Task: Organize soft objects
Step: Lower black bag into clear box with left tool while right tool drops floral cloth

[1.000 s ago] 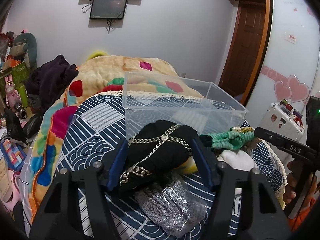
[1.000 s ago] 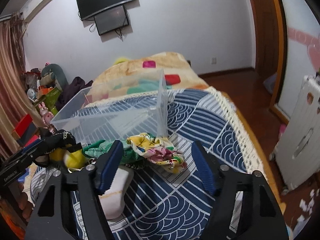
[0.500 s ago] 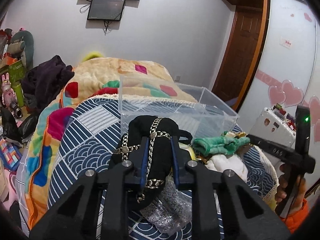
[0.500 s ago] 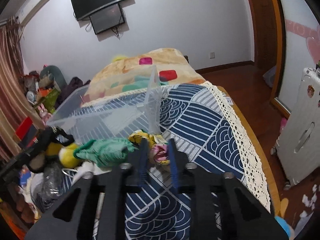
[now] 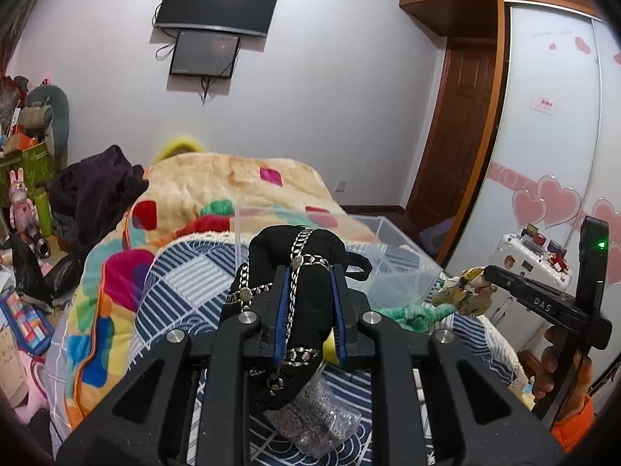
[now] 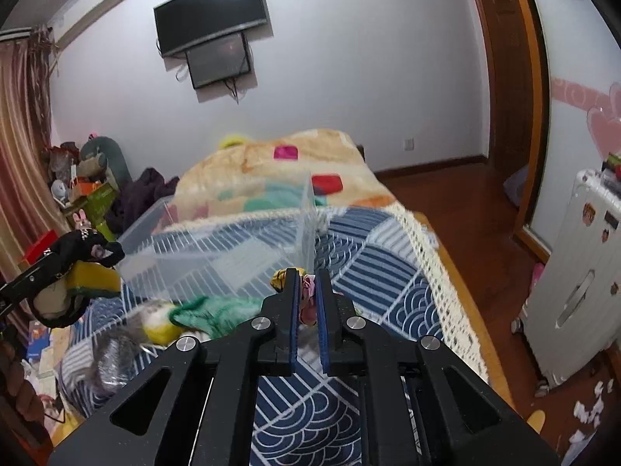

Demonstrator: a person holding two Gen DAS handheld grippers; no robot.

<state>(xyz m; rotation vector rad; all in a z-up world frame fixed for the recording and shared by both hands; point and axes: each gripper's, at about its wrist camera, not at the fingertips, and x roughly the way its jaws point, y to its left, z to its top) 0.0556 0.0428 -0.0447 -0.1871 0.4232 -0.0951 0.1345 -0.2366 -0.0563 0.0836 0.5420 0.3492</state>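
Observation:
My left gripper (image 5: pixel 310 272) is shut on a black soft pouch with silver chains (image 5: pixel 306 268) and holds it lifted above the bed, in front of the clear plastic bin (image 5: pixel 392 268). My right gripper (image 6: pixel 306 275) is shut on a yellow and pink floral cloth (image 6: pixel 306 303), lifted just off the blue patterned bedspread (image 6: pixel 372 291); the cloth also shows in the left wrist view (image 5: pixel 465 291). A green cloth (image 6: pixel 221 310), a yellow soft toy (image 6: pixel 157 328) and a grey sparkly bag (image 5: pixel 322 415) lie on the bed before the bin (image 6: pixel 217 244).
A colourful quilt (image 5: pixel 217 190) covers the far bed. Dark clothes (image 5: pixel 97 194) and clutter lie at the left. A white suitcase (image 6: pixel 582 272) stands on the wooden floor at the right. The bedspread's lace edge (image 6: pixel 434 272) runs along the right.
Both grippers have shut, the left on the black pouch and the right on the floral cloth. Both have lifted their items off the bed.

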